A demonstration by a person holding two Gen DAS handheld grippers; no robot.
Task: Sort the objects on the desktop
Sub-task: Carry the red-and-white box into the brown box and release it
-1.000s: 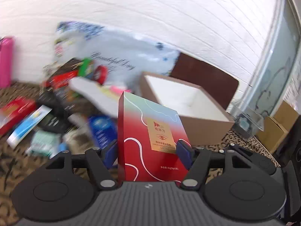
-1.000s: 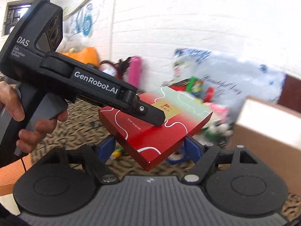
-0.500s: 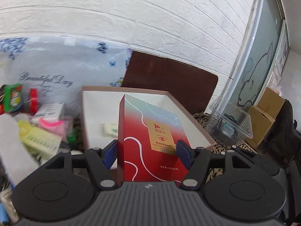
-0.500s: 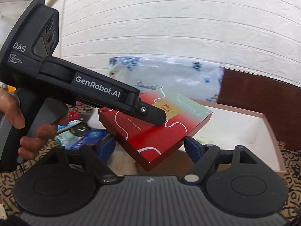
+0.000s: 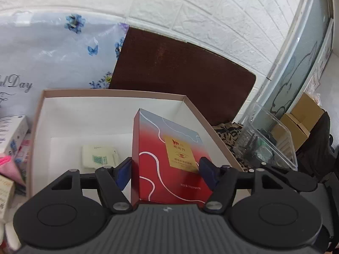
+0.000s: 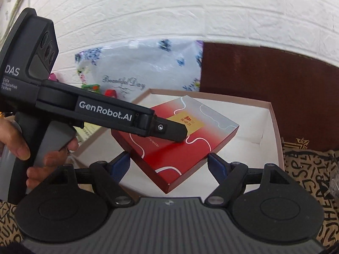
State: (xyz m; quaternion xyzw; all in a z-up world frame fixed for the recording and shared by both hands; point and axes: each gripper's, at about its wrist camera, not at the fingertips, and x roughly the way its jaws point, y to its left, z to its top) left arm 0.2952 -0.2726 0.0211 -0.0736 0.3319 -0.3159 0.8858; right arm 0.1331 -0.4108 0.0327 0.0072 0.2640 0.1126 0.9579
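Observation:
A flat red and grey box (image 5: 169, 158) with a gold label hangs over the open carton (image 5: 114, 92), which is white inside. My left gripper (image 5: 165, 170) is shut on the box's two long sides. In the right wrist view the same red box (image 6: 184, 148) sits cornerwise between the blue pads of my right gripper (image 6: 168, 163), which touch its edges. One of the left gripper's fingers (image 6: 169, 128) crosses the box's face, and a person's hand (image 6: 19, 146) holds that gripper's handle. A small white packet (image 5: 98, 156) lies on the carton floor.
A floral plastic bag (image 5: 53, 48) and a dark brown board (image 5: 180, 67) lean on the white brick wall behind the carton. Loose packets (image 5: 10, 135) crowd the left. A clear plastic container (image 5: 269, 139) and cardboard boxes (image 5: 300, 120) stand to the right on the patterned cloth (image 6: 307, 165).
Both grippers carried the red box to the right, away from the heap of clutter, and it now hangs over the open carton. The grip on the box looks the same.

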